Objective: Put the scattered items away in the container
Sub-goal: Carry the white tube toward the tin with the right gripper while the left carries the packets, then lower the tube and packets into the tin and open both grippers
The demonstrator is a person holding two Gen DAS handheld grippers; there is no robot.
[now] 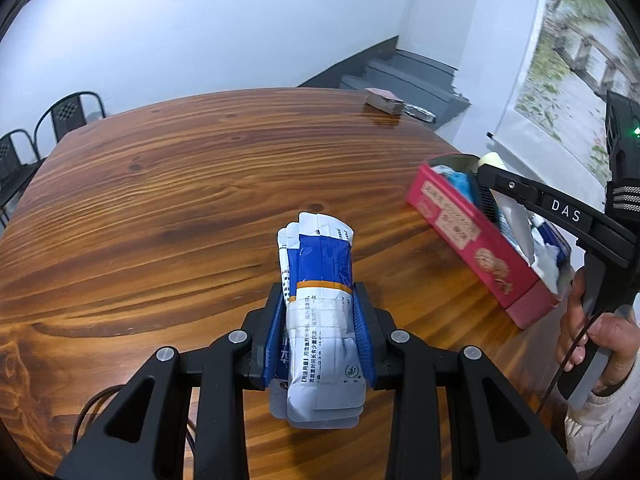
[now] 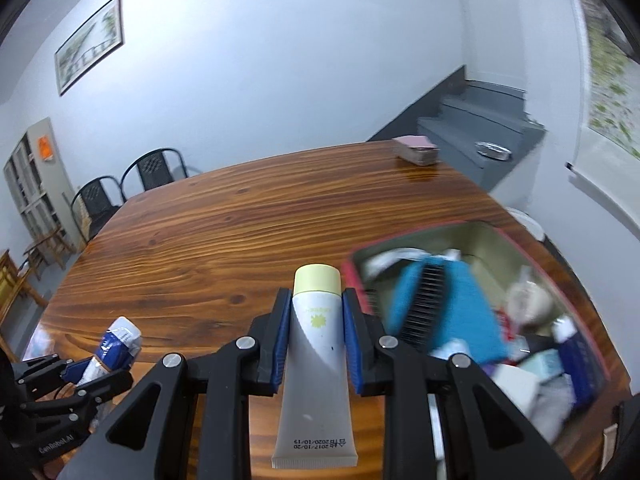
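Observation:
My left gripper [image 1: 319,300] is shut on a bundle of blue and white sachets [image 1: 320,280], held above the wooden table [image 1: 180,200]. The bundle also shows in the right wrist view [image 2: 116,344], in the left gripper [image 2: 86,376]. My right gripper [image 2: 316,300] is shut on a grey tube with a pale yellow cap [image 2: 316,360], just left of the red tin [image 2: 600,340]. In the left wrist view the right gripper [image 1: 486,168] reaches over the red tin [image 1: 472,240], and the cap [image 1: 491,159] shows at its tip. The tin holds a blue cloth [image 2: 460,312], a black comb [image 2: 424,304] and several packets.
A small pink box [image 1: 384,100] lies at the table's far edge, also in the right wrist view [image 2: 414,148]. Black chairs [image 2: 120,188] stand beyond the table's left side. Grey steps [image 1: 404,80] rise behind the table. A hand [image 1: 592,332] holds the right gripper's handle.

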